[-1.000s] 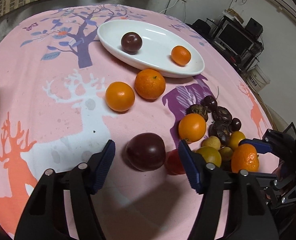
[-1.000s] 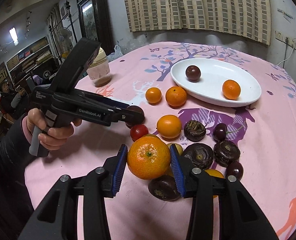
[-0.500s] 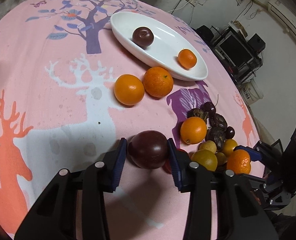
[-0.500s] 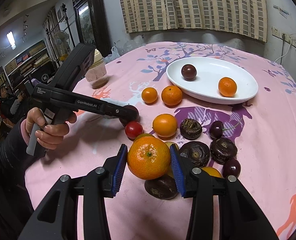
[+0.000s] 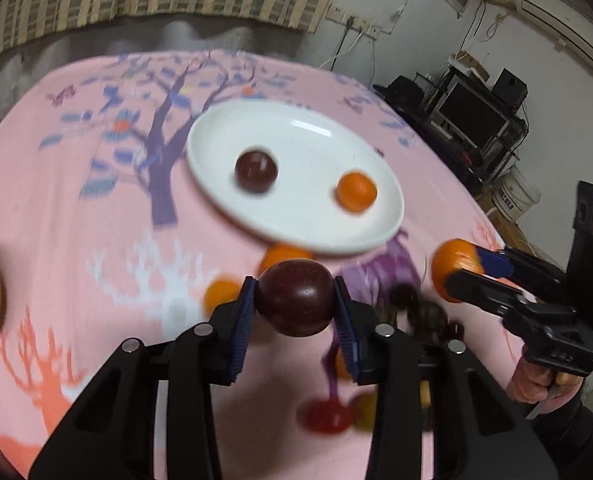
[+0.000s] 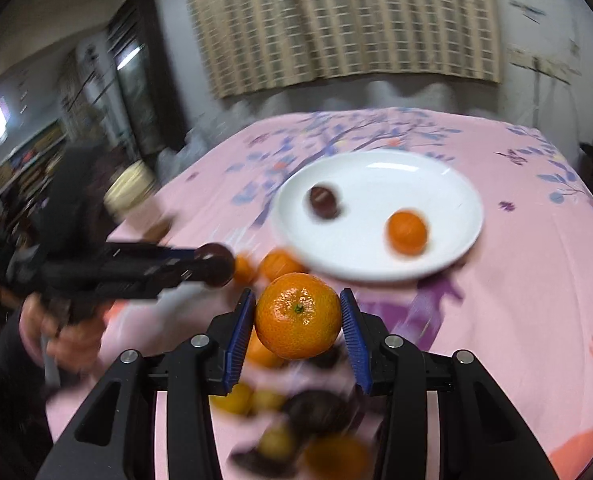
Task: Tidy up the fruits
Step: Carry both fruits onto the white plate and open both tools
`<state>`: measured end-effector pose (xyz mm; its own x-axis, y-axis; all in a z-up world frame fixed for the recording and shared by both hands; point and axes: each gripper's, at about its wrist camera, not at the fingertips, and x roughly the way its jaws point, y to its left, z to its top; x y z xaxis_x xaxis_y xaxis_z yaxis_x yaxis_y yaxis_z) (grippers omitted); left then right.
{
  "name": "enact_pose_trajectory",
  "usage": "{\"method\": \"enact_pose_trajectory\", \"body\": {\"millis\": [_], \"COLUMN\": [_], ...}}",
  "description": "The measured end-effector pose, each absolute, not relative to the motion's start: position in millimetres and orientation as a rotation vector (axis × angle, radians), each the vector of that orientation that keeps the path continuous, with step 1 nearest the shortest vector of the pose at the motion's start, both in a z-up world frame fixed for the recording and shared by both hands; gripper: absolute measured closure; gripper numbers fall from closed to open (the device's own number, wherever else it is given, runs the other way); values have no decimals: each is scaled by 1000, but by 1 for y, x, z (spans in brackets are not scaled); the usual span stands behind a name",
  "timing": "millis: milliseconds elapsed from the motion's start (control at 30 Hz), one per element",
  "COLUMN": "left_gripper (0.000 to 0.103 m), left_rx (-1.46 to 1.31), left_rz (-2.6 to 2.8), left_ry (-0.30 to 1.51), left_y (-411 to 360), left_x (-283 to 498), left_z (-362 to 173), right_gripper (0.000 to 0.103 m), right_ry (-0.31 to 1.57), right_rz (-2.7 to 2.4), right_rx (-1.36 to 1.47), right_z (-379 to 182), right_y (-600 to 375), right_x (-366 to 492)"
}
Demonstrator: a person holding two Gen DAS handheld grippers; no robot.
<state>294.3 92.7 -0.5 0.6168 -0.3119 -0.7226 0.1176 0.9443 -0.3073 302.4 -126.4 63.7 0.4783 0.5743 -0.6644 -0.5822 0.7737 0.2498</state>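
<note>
My left gripper (image 5: 294,304) is shut on a dark purple plum (image 5: 295,298) and holds it above the pink tablecloth. My right gripper (image 6: 297,316) is shut on an orange mandarin (image 6: 297,316), also lifted; it shows in the left wrist view (image 5: 454,270) too. The white oval plate (image 5: 320,140) lies ahead with a dark plum (image 5: 255,170) and a small orange (image 5: 355,192) in it. The left gripper with its plum shows in the right wrist view (image 6: 214,264).
Loose oranges (image 5: 220,294), dark fruits (image 6: 316,412) and yellow ones (image 6: 232,398) lie on the cloth below the grippers, blurred. A red fruit (image 5: 324,416) lies near the front. A jar (image 6: 132,184) stands at the table's left edge.
Both grippers have lifted their fruit off the table and moved forward towards the plate. The left gripper, open a second ago, closed on the plum.
</note>
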Motion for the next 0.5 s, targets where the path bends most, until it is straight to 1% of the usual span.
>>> {"method": "enact_pose_trajectory", "body": {"millis": [167,333,367,400,433,467,500], "left_gripper": [66,65,65,63,54,47,36], "left_rx": [-174,-141,-140,-139,-142,-143,-145], "left_rz": [-221,-182,-176,-166,-157,-146,-129], "left_ry": [858,886,898,905,897,886,869], "left_y": [70,63,63,64,66,68,71], "left_x": [348,380,384,386,386,384,379], "left_z": [0,-10,-13,-14,-14,-12,-7], "right_gripper": [59,58,57,48,43,40,40], "right_ry": [862,891,893,892,876,856,843], "right_rz": [599,605,610,616,616,616,618], "right_rx": [-40,-71,-77,-74,-67,-63,-65], "right_z": [42,30,29,31,35,40,45], "right_y": [-107,-97,-96,-98,-101,-104,-107], "right_x": [360,377,378,378,375,371,368]}}
